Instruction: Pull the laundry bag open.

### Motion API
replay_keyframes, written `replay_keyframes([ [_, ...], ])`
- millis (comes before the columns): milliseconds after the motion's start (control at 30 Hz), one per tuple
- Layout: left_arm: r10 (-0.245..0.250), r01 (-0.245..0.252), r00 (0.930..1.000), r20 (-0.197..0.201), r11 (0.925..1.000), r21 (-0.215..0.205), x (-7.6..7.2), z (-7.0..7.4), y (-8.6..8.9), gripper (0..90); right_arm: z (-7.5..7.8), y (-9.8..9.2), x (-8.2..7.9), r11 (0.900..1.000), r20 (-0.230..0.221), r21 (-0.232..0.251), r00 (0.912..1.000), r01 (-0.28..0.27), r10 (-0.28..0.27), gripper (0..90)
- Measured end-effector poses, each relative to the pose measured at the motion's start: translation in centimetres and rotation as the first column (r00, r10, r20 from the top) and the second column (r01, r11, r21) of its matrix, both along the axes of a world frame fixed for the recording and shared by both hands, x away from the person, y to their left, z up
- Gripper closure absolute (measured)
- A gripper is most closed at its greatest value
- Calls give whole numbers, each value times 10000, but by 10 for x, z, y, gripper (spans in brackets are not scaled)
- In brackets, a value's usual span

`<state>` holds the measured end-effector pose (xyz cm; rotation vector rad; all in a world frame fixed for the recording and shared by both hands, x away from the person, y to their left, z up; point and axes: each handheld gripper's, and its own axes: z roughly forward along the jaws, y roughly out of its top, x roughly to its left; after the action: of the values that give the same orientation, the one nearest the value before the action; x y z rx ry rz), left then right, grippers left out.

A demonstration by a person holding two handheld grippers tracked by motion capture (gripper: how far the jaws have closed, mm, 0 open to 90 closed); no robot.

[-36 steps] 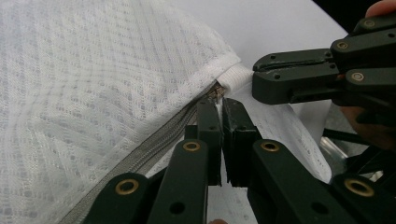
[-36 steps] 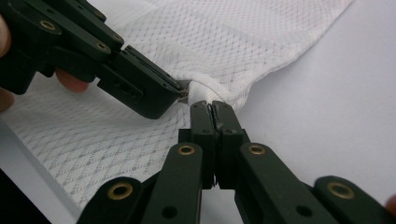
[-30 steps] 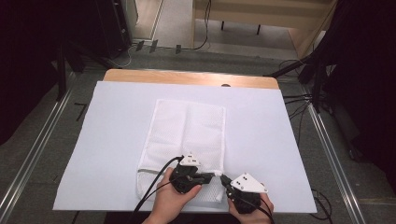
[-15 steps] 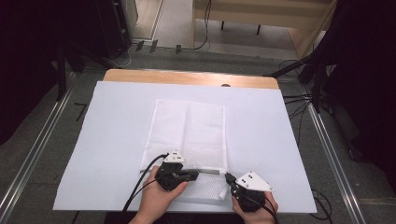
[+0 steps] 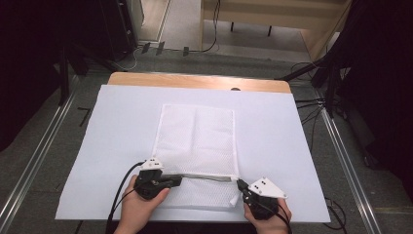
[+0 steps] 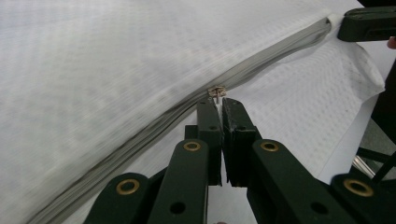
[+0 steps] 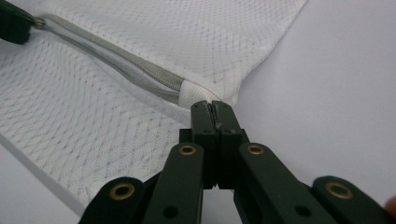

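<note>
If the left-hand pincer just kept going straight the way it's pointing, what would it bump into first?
The left gripper points along the mesh bag's zipper, jaws shut on the zipper pull. Going straight on, it would probably meet the right gripper pinching the bag's far corner, though depth is hard to judge.

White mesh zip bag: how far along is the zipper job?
Done: metal slider sits most of the way along the grey zipper of the white mesh bag. In hand: left gripper pinches the slider, right gripper pins the bag's corner. Left: the last stretch.

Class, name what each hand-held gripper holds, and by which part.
Left hand-held gripper: the zipper pull of the mesh bag. Right hand-held gripper: the bag's fabric at the zipper's end.
</note>
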<state>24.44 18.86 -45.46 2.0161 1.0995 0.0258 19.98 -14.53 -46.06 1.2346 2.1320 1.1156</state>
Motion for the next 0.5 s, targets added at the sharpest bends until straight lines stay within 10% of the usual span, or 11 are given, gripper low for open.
replay_keyframes([
  [500, 972, -971, 9953, 56, 9952, -66, -6, 4, 52, 882, 0, -4, 2, 9999, -30, 27, 9999, 148, -148, 900],
])
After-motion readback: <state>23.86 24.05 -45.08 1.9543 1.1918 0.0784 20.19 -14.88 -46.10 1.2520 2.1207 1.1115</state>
